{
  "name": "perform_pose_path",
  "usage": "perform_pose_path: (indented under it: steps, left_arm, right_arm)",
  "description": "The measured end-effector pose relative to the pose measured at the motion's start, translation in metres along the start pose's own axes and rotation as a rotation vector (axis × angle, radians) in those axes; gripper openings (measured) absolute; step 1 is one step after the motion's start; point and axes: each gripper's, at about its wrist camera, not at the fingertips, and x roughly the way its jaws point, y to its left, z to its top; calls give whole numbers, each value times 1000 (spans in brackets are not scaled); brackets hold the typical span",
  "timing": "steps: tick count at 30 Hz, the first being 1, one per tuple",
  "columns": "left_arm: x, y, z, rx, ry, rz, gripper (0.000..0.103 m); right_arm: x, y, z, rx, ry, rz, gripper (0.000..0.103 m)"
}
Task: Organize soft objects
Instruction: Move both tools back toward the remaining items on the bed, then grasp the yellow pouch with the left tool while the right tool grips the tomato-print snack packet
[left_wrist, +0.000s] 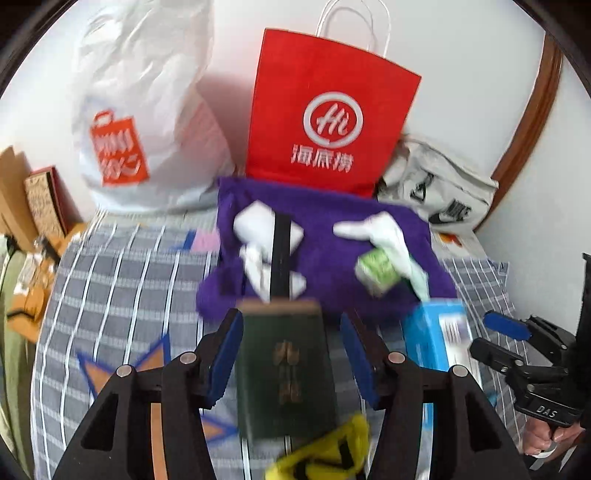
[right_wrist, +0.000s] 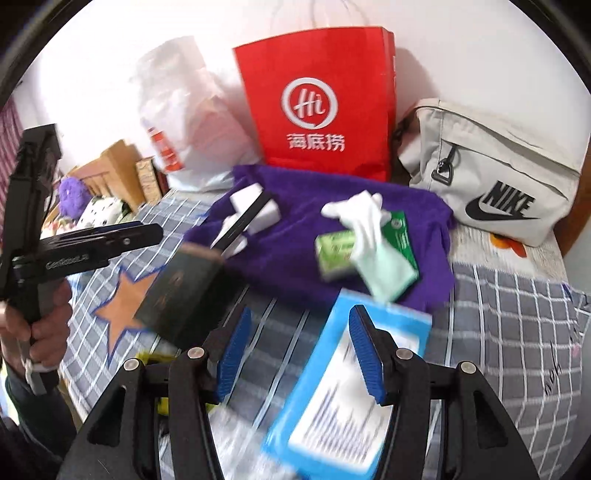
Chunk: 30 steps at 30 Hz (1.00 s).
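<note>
Scanning from your left: cardboard boxes (left_wrist: 22, 199) crowd the bed's left edge, with a white plastic bag (left_wrist: 147, 110) against the wall behind. Checked bedding (left_wrist: 122, 280) with an orange star (right_wrist: 125, 306) gives you open room on that side. Your left gripper (left_wrist: 291, 354) hovers with its pads apart, and the dark green booklet (left_wrist: 284, 373) lies on the bedding between them, free of both pads. A yellow item (left_wrist: 328, 454) sits just below it.

Centre: the purple towel (left_wrist: 325, 258) lies spread, its far edge meeting the red paper bag (left_wrist: 325, 110). On it rest a white bundle with a black strap (left_wrist: 266, 251), a white glove (right_wrist: 362, 214) and a green packet (right_wrist: 336, 254).

Right: your right gripper (right_wrist: 303, 350) also stands parted, clasping nothing; the blue-and-white pack (right_wrist: 343, 398) lies beneath its right finger. Beyond, a pale Nike bag (right_wrist: 495, 184) fills the far corner; open checked bedding runs to the right edge.
</note>
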Motion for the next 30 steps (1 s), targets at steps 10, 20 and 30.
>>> perform_pose_path:
  steps: [10, 20, 30]
  left_arm:
    - [-33, 8, -70, -57, 23, 18, 53]
    - [-30, 5, -119, -77, 51, -7, 56]
    - [-20, 22, -150, -126, 89, -20, 58]
  right_arm:
    - [-39, 11, -82, 36, 43, 26, 63]
    - [-25, 22, -154, 122, 129, 55, 82]
    - [10, 39, -174, 179, 178, -26, 82]
